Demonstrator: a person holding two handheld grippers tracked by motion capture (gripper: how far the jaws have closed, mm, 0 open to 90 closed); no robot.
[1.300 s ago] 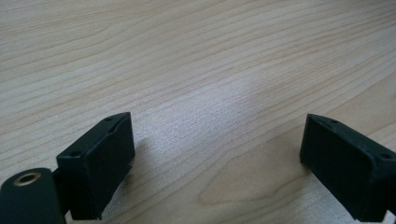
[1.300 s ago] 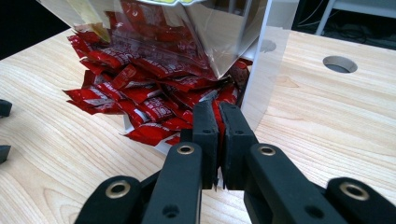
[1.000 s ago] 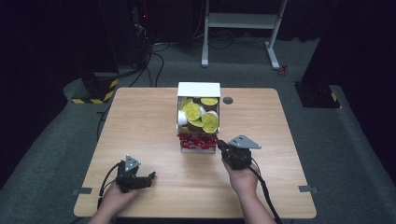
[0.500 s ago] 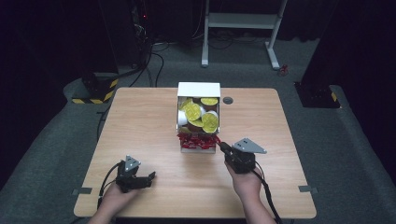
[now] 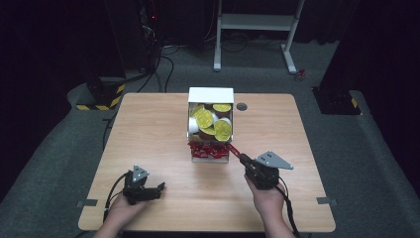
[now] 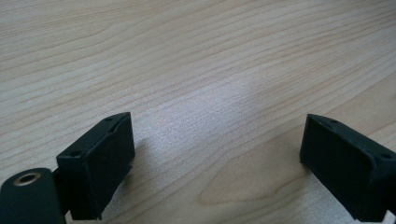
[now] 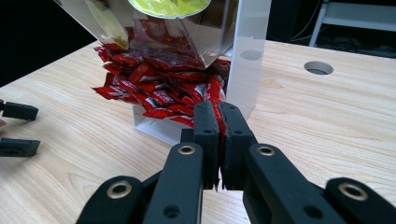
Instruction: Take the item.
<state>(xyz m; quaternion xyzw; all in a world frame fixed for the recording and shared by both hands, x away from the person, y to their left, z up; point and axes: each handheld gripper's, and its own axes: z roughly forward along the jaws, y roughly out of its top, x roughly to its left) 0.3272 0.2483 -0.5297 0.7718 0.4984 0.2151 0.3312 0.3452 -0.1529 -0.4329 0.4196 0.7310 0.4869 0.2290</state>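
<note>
Jaws of the right gripper (image 7: 218,122) are pressed together on a thin red foil sachet (image 7: 217,105), whose edge shows in the narrow slit between them and runs forward toward the heap of red foil sachets (image 7: 159,88) spilling from the bottom of the white open-fronted dispenser box (image 5: 210,95). In the high view the right gripper (image 5: 241,157) sits just right of the box's lower front corner, its tips close beside the red heap (image 5: 209,149), with the grey three-cornered plate (image 5: 273,159) on top and the person's right hand (image 5: 267,196) behind it. Above the sachets, the box holds round pods with yellow-green lids (image 5: 205,118), some lying at a tilt; whether the held sachet is wholly free of the heap cannot be told. Near the front left of the light wooden table (image 5: 148,129), well apart from the box, the left gripper (image 5: 159,188) rests low in the person's left hand (image 5: 121,210); its jaws stand wide apart over bare wood grain (image 6: 205,93), with nothing between them.
</note>
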